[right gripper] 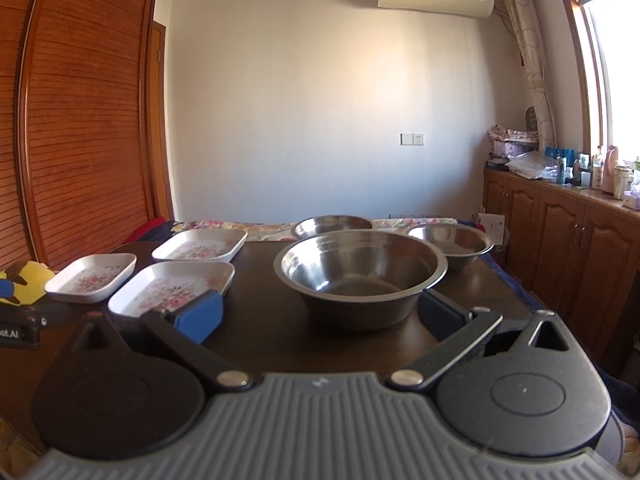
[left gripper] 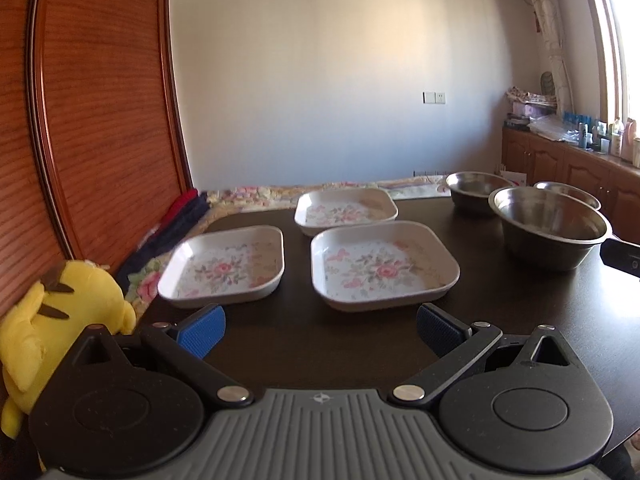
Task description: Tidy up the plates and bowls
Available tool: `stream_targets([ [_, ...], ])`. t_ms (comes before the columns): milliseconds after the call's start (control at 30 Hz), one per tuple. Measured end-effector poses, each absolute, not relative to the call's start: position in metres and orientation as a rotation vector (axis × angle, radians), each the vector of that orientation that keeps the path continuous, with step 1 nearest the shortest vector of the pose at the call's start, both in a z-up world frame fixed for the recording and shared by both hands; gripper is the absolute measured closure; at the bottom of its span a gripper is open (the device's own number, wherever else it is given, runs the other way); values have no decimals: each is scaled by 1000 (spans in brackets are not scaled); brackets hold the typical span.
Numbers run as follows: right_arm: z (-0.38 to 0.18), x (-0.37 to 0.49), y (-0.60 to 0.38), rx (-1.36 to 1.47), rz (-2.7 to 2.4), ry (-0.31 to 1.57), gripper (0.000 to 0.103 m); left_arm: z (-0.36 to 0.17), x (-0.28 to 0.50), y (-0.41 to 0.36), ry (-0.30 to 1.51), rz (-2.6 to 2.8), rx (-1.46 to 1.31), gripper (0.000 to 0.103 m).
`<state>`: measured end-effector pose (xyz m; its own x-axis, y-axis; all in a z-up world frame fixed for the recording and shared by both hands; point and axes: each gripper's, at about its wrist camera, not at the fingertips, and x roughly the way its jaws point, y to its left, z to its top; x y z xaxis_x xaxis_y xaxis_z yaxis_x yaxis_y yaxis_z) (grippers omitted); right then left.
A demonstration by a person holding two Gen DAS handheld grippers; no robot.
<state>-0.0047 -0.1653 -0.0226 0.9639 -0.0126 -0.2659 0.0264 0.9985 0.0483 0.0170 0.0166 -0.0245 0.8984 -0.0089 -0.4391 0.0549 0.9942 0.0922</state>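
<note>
The left gripper (left gripper: 320,330) stands with its blue-padded fingers (left gripper: 202,330) spread wide and nothing between them, held low over the near edge of the dark brown wooden table (left gripper: 304,340). Directly ahead of it lie three square white dishes with a pink floral print: one just beyond the right finger (left gripper: 382,266), one ahead and to the left (left gripper: 224,268), and a third farther back between the two (left gripper: 346,211); all sit flat and apart from one another. Well to the right of this gripper stand three round stainless-steel bowls. The right gripper (right gripper: 320,314) is likewise fully spread and grips nothing; the largest steel bowl (right gripper: 360,276) stands upright in the gap just ahead of its fingertips, its rim close to the right finger (right gripper: 440,314), though contact cannot be confirmed. Behind that bowl sit two smaller steel bowls, one straight ahead at the far table edge (right gripper: 334,226) and one ahead to the right (right gripper: 450,246). The floral dishes lie to the left of the right gripper. A yellow plush toy (left gripper: 60,320) rests at the left gripper's left side, against a louvred reddish wooden wardrobe door (left gripper: 92,112). A floral bedspread (left gripper: 256,192) shows past the far table edge.
</note>
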Motion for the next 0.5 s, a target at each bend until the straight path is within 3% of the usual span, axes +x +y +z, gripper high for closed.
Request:
stream_targets([
  [500, -19, 19, -118, 35, 155, 320, 0, -19, 19, 62, 499, -33, 58, 0],
])
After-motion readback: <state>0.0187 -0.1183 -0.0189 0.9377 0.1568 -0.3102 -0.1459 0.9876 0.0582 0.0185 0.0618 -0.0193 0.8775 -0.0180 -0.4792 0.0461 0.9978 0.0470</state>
